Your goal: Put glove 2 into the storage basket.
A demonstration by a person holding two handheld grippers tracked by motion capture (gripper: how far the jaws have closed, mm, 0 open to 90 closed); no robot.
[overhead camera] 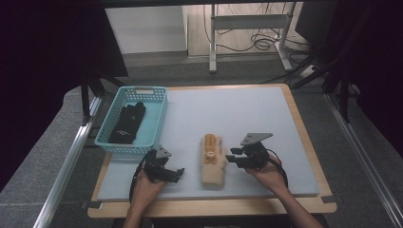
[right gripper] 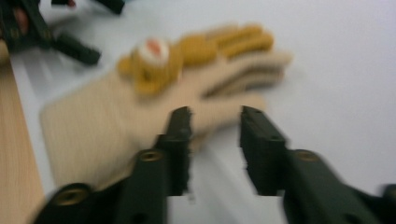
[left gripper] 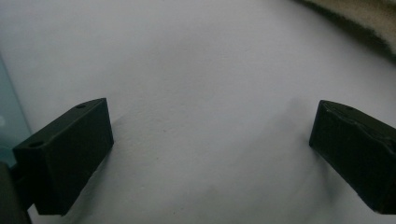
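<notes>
A beige knit glove [overhead camera: 212,161] with an orange bear figure on its back lies flat on the grey mat [overhead camera: 247,111], fingers pointing away from me. In the right gripper view the glove [right gripper: 116,112] is blurred, and my right gripper [right gripper: 215,126] stands open just by its thumb, with nothing between the jaws. From above, the right gripper [overhead camera: 231,159] sits at the glove's right side. My left gripper [overhead camera: 178,173] is open low over the mat to the glove's left. Its jaws stand wide apart over bare mat [left gripper: 210,149], and the glove's edge [left gripper: 369,14] shows at the top right.
A light blue basket [overhead camera: 142,89] stands at the mat's left edge with a black glove [overhead camera: 129,122] lying in it. The wooden table edge [overhead camera: 214,206] runs along the front. The left gripper [right gripper: 70,46] shows at the upper left of the right gripper view.
</notes>
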